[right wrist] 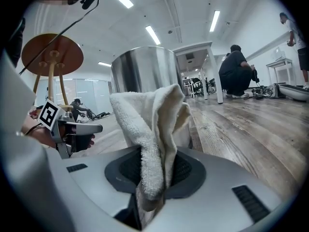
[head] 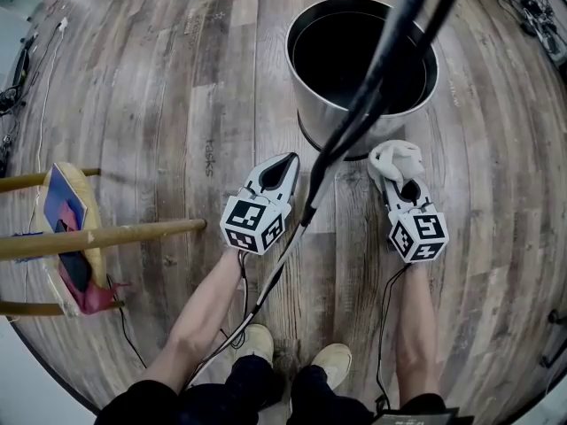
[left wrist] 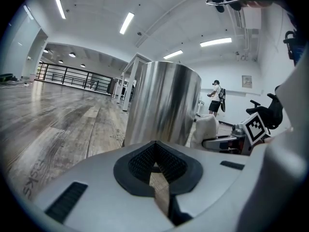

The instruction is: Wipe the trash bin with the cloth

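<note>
My right hand-held gripper (head: pixel 408 187) is clenched on the white cloth (head: pixel 394 159), close beside the steel trash bin (head: pixel 319 118) standing on the floor. My left hand-held gripper (head: pixel 285 165) is pinched closed on nothing. I judge the wiping has not yet begun

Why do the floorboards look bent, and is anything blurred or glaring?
Head view: the wide lens bows the floor planks around the trash bin; corners go black. Left gripper view: soft vertical sheen on the bin's steel under ceiling lights. Right gripper view: the cloth is sharp, evenly lit.
</note>
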### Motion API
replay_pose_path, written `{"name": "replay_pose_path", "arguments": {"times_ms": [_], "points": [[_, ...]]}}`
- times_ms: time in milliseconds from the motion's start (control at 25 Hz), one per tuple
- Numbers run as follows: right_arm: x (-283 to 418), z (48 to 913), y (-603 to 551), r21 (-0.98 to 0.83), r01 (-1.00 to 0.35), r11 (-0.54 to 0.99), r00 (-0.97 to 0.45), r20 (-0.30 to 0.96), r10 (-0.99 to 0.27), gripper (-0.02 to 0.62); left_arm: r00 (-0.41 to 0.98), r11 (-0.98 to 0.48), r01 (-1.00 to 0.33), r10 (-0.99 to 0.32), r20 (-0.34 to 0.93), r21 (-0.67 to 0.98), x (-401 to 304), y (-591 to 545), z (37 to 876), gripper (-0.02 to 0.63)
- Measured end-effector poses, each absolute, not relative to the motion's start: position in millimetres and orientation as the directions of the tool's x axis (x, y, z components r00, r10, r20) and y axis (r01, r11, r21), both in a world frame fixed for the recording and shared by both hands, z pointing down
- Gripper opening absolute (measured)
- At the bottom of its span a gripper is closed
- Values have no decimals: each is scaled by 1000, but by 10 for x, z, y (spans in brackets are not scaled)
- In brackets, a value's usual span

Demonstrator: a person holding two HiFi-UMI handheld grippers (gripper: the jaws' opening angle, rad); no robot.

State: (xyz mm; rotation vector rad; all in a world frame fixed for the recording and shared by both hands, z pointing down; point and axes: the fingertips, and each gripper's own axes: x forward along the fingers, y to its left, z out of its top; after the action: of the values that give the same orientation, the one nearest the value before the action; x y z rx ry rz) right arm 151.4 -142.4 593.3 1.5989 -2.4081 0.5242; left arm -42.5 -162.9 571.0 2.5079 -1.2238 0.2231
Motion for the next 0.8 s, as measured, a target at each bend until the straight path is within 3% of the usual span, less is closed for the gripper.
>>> {"name": "replay_pose_path", "arguments": {"times_ms": [800], "points": [[1598,4953,-395,-163,-942,295,-328,248,-911,94,657,-638,-754,-732,182,155,-477,-906,4675,-5]]}}
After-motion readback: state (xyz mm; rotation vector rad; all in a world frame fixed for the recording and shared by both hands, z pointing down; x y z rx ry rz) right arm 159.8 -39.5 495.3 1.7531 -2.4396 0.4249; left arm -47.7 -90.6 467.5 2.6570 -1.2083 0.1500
